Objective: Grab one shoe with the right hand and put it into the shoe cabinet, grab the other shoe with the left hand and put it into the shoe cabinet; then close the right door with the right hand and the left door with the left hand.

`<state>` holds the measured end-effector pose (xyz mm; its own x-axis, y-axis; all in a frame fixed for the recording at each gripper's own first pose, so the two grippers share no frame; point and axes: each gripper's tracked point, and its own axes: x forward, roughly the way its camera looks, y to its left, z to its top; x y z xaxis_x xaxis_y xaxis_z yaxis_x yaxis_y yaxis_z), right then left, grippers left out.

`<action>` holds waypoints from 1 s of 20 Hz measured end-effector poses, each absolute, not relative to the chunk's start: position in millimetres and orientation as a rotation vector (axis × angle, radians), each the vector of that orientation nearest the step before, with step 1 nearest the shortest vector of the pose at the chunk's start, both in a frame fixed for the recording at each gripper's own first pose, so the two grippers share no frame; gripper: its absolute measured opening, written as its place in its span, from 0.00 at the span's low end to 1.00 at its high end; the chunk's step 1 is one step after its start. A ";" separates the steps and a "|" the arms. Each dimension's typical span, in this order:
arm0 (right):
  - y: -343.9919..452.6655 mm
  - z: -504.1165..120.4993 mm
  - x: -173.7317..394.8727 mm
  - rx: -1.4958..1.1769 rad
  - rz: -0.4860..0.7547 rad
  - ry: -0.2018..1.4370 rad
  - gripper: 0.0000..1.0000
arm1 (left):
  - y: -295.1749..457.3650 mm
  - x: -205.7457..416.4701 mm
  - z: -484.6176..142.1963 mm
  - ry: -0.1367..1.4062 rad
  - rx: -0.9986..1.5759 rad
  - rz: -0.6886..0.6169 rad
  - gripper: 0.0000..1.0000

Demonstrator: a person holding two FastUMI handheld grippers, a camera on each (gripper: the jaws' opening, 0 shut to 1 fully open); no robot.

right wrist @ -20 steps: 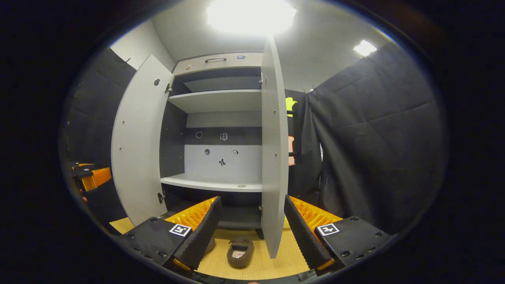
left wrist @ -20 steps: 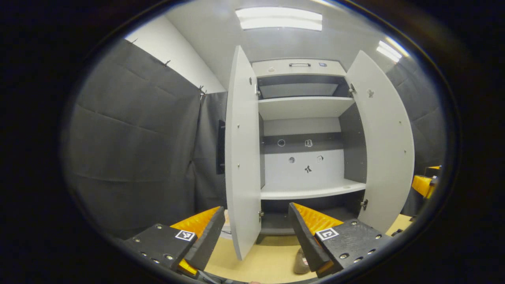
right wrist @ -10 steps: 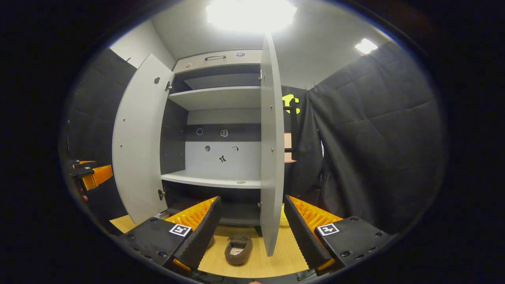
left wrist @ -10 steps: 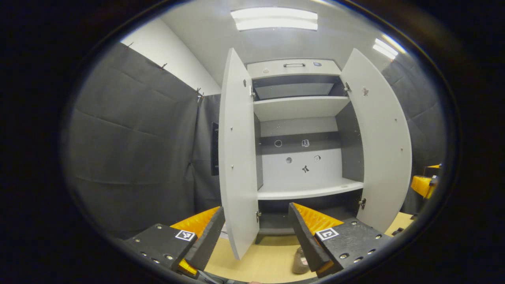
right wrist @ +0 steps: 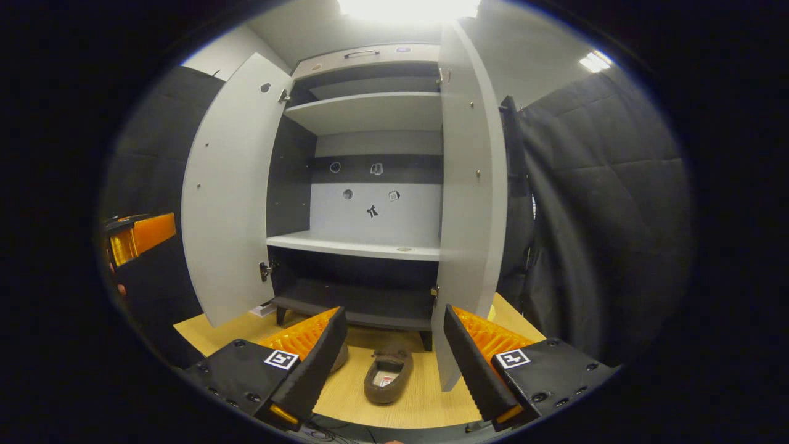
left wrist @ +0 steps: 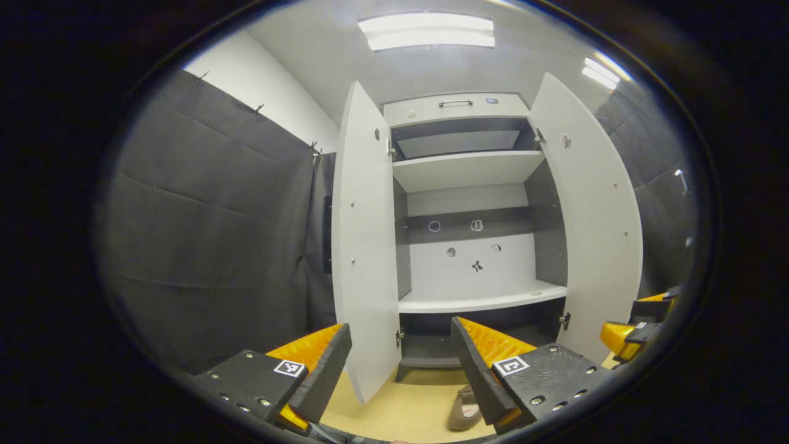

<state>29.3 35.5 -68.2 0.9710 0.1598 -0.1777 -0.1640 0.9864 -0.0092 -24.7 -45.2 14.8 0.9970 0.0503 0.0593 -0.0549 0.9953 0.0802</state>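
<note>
Two brown slippers lie on the wooden floor in front of the open shoe cabinet [right wrist: 363,111]. In the right gripper view one slipper [right wrist: 387,376] lies open side up between my fingers' lines, and the second slipper [right wrist: 340,357] peeks from behind one finger. My right gripper [right wrist: 393,311] is open and empty, above and short of them. In the left gripper view a slipper [left wrist: 463,414] shows beside one finger. My left gripper [left wrist: 400,324] is open and empty, facing the cabinet [left wrist: 468,166].
Both cabinet doors stand wide open: left door [right wrist: 228,191] and right door [right wrist: 468,185]. The white middle shelf [right wrist: 357,245] and the dark bottom compartment [right wrist: 363,302] hold nothing. Black cloth walls close in on both sides. The other gripper [left wrist: 629,333] shows at the right edge.
The right gripper view has dropped and moved closer, so the slippers and floor show more. The left gripper view has drifted slightly, and the right gripper sits lower in it.
</note>
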 end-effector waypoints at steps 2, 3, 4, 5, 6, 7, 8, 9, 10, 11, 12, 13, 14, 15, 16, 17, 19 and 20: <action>45.3 -84.3 36.8 -0.035 0.199 0.215 1.00 | -45.1 -22.0 6.1 -0.036 0.090 0.063 1.00; 49.7 -92.0 41.4 -0.035 0.212 0.236 1.00 | -45.5 -20.6 0.7 -0.023 0.087 0.061 1.00; 54.0 -101.0 45.6 -0.030 0.220 0.257 1.00 | -45.8 -17.3 -5.7 -0.010 0.086 0.058 0.94; 57.4 -108.9 50.7 -0.022 0.225 0.277 1.00 | -44.8 -13.1 -10.8 0.003 0.089 0.058 1.00; 60.1 -118.9 56.3 -0.016 0.224 0.301 1.00 | -42.7 -10.3 -15.4 0.013 0.095 0.059 1.00; 62.5 -127.4 62.9 -0.010 0.222 0.326 1.00 | -41.7 -5.8 -19.3 0.021 0.100 0.056 1.00; 66.2 -136.8 70.4 -0.012 0.223 0.348 1.00 | -42.2 -1.7 -23.0 0.029 0.103 0.048 0.88; 68.6 -147.0 77.2 -0.023 0.223 0.368 1.00 | -41.8 3.6 -24.6 0.034 0.105 0.044 0.94; 70.6 -157.3 84.2 -0.035 0.224 0.391 1.00 | -40.0 9.0 -27.4 0.037 0.107 0.042 0.94; 72.6 -166.8 90.8 -0.044 0.224 0.413 1.00 | -38.5 14.7 -28.4 0.039 0.107 0.042 0.94; 76.0 -178.5 98.0 -0.049 0.226 0.438 1.00 | -38.2 21.1 -30.0 0.041 0.108 0.040 0.94; 79.4 -190.1 103.3 -0.053 0.232 0.474 1.00 | -37.7 26.5 -32.3 0.044 0.110 0.037 0.94; 82.9 -203.2 107.1 -0.055 0.237 0.507 1.00 | -38.0 30.5 -34.4 0.047 0.113 0.033 0.94; 84.6 -214.9 110.5 -0.055 0.241 0.540 1.00 | -37.5 35.6 -36.0 0.051 0.117 0.031 0.94; 86.9 -226.8 113.3 -0.050 0.246 0.575 1.00 | -36.3 41.4 -38.6 0.056 0.121 0.030 0.94; 88.4 -237.3 115.7 -0.044 0.252 0.610 1.00 | -35.3 45.4 -40.0 0.061 0.124 0.030 0.94; 90.1 -260.0 119.9 -0.030 0.255 0.671 0.98 | -34.9 53.0 -41.7 0.066 0.131 0.028 0.94; 89.1 -268.9 122.4 -0.028 0.251 0.697 1.00 | -35.2 57.1 -42.2 0.062 0.134 0.024 0.94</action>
<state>122.4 89.1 -268.9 0.7379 0.2197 -0.6381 -0.2384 0.9694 0.0581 57.1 -35.2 -42.2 0.9978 0.0283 -0.0600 -0.0200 0.9907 0.1342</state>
